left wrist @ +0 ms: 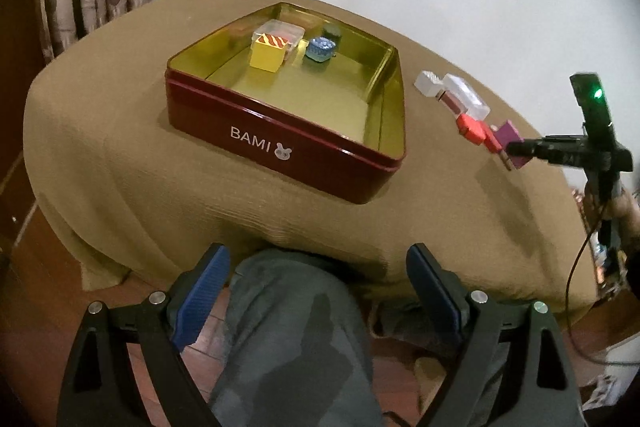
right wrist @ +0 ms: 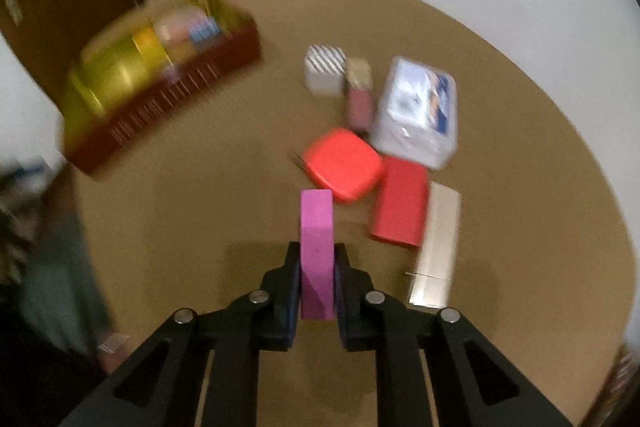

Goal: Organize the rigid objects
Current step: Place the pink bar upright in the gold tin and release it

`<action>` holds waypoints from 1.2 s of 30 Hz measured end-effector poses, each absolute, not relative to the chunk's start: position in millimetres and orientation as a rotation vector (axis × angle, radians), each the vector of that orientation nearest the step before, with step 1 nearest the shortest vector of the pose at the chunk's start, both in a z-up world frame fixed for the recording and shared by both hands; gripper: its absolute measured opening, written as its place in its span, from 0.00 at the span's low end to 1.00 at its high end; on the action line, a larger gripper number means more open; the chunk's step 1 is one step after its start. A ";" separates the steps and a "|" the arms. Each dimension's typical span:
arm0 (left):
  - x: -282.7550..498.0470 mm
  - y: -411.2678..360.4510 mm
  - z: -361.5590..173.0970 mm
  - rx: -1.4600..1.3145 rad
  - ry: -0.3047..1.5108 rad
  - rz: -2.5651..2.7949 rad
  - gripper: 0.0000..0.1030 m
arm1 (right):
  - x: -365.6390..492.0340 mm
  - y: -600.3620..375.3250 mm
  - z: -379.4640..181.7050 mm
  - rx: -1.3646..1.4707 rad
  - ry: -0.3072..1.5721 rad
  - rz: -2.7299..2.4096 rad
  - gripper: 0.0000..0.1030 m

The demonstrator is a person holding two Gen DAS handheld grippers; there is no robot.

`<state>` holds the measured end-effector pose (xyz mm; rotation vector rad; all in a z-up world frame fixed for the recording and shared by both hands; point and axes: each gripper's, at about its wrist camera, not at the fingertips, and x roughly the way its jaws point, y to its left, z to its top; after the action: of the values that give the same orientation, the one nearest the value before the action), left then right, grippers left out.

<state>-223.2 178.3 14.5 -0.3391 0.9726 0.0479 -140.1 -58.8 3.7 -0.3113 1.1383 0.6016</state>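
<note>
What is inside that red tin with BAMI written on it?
In the red tin: a yellow box, a clear plastic box behind it, and a small blue patterned container. Anything behind these is hidden.

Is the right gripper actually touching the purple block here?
Touching. The right wrist view shows the right gripper with both pads pressed flat against the sides of the purple block, no gap visible.

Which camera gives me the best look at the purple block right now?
The right wrist view: the purple block fills the centre, clamped between the right hand-held gripper pads, above the brown cloth. The left wrist view shows it only small and far right, partly hidden by that gripper's fingertips.
</note>
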 end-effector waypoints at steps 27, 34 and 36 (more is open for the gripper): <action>-238.7 205.9 36.0 -0.425 0.903 0.076 0.90 | -30.0 132.3 -23.6 0.182 1.337 0.418 0.14; -237.8 208.1 31.3 -0.446 0.921 0.057 0.90 | -25.9 141.6 -36.8 0.127 1.333 0.355 0.14; -237.9 206.1 30.4 -0.440 0.922 0.054 0.90 | -26.0 143.5 -36.5 0.130 1.329 0.365 0.17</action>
<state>-237.9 206.1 30.4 -0.4396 0.9225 0.0545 -26.0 143.5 -36.5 0.1299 1.3295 0.3649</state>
